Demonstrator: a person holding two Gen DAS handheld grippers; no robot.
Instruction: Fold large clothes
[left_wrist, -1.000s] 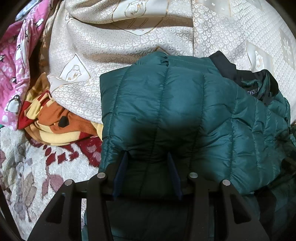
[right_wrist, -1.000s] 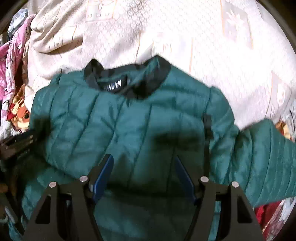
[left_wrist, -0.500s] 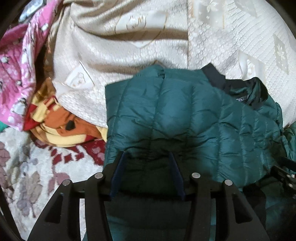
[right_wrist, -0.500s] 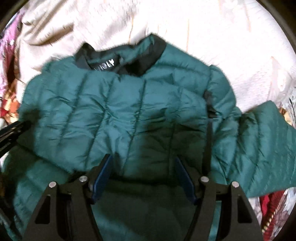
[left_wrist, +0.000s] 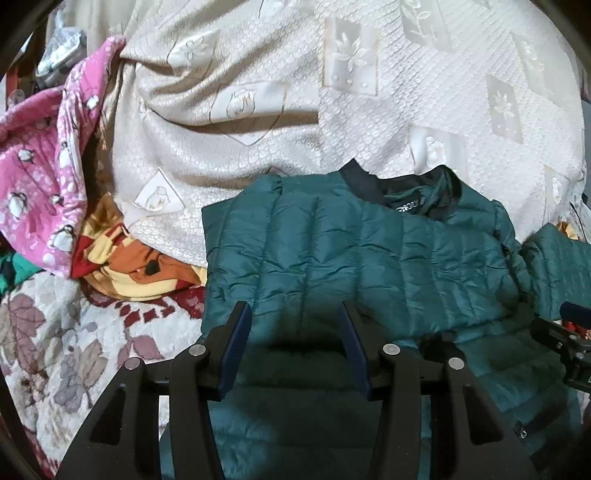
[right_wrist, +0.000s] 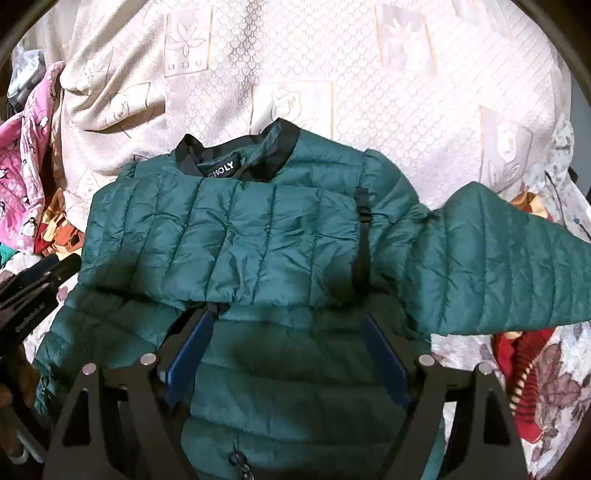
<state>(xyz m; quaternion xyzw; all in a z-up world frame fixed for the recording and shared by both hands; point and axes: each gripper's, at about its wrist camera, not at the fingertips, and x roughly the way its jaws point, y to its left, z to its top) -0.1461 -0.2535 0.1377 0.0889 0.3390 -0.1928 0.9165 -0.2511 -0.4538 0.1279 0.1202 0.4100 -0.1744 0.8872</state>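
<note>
A dark green quilted puffer jacket (right_wrist: 229, 240) with a black collar (right_wrist: 236, 162) lies flat on a cream bedspread. One sleeve is folded across its chest; the other sleeve (right_wrist: 509, 258) stretches out to the right. It also shows in the left wrist view (left_wrist: 351, 258). My left gripper (left_wrist: 295, 314) hovers open and empty over the jacket's left part. My right gripper (right_wrist: 288, 321) hovers open and empty over the jacket's lower middle. The left gripper shows at the left edge of the right wrist view (right_wrist: 33, 288).
The cream patterned bedspread (right_wrist: 369, 74) covers the bed beyond the jacket. A pink penguin-print cloth (left_wrist: 40, 177) and an orange-and-yellow cloth (left_wrist: 125, 258) lie at the left. A floral blanket (left_wrist: 55, 350) lies at the near left. Red-striped fabric (right_wrist: 517, 369) lies at the right.
Both grippers have drawn back from the jacket, so more of it and the bedspread shows. The jacket itself has stayed in place with its sleeve folded across.
</note>
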